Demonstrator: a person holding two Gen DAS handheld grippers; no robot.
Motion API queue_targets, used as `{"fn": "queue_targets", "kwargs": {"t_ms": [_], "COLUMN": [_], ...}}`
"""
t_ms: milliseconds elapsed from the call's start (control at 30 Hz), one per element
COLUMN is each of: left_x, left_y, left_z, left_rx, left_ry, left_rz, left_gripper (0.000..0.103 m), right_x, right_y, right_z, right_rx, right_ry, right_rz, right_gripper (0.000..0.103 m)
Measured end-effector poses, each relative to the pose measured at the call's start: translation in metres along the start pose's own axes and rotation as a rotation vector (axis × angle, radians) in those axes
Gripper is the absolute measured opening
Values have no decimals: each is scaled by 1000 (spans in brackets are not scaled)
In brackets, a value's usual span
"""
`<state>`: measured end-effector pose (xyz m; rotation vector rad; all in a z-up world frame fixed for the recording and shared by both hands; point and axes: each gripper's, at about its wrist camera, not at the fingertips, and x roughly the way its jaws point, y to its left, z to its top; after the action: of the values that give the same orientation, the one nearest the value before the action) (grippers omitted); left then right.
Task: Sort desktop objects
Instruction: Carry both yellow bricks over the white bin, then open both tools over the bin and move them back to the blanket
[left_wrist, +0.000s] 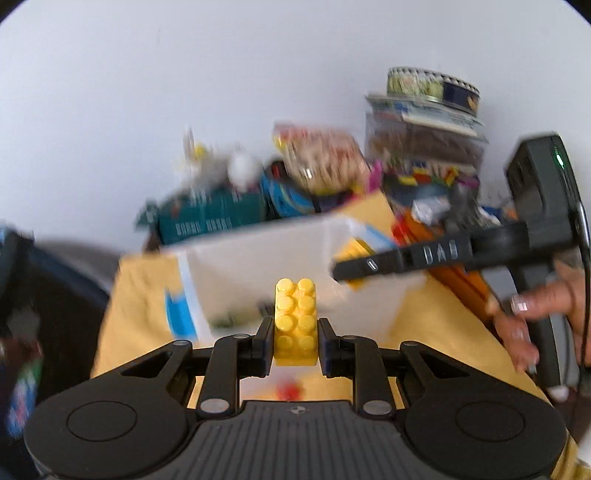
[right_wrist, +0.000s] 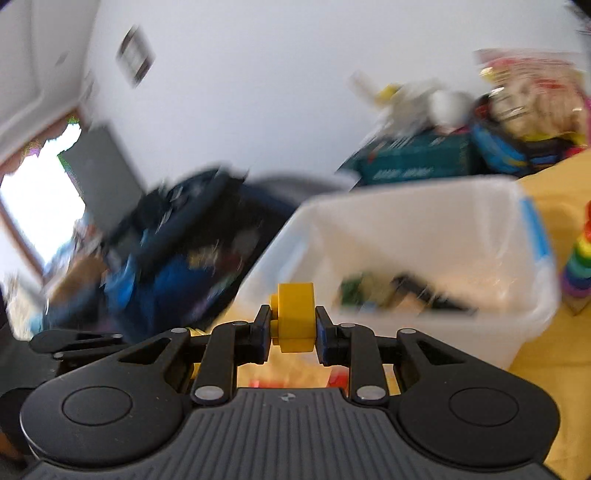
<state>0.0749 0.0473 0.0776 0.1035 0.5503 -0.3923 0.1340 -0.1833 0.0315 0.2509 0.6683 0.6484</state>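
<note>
Transport is the step in hand: both grippers carry yellow pieces toward the clear plastic bin on the yellow-covered table. The left gripper clamps a studded yellow brick by its sides, raised short of the bin; the right gripper pinches a rounded yellow block, likewise just short of the rim (a few dark, blurred items already lie inside). Next, each must probably pass over the rim, then release.
</note>
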Motion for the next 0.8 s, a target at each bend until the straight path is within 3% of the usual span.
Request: {"fn": "queue_targets", "kwargs": {"t_ms": [100,267,333,467,533,633,733,800], "left_x": [30,89,95,62,38,15,19,32], "left_y": [10,19,16,11,8,5,5,11], "left_z": [25,29,23,15,3,-28,-67,-86], "left_rx": [-8,-13,3,-15,-21,45,170,191], "left_ry": [4,126,155,74,7,-31,84,181], "left_rz": [40,78,88,62,47,59,52,44], "left_gripper": [27,27,38,45,57,64,63,57], "right_x": [7,38,43,25,9,-14,-23,-23], "right_y": [-4,-16,-17,-9,-6,-3,-2,-6], "right_z": [19,26,21,14,14,3,-25,-46], "right_rx": [-27,-33,-69,-112,-141,-178,-224,-223], "right_ry": [-48,14,31,-4,-42,-66,-9,45], "right_rz": [-114,-258,-289,-289,-281,-253,-264,-271], "right_gripper": [27,35,43,43,43,54,58,58]}}
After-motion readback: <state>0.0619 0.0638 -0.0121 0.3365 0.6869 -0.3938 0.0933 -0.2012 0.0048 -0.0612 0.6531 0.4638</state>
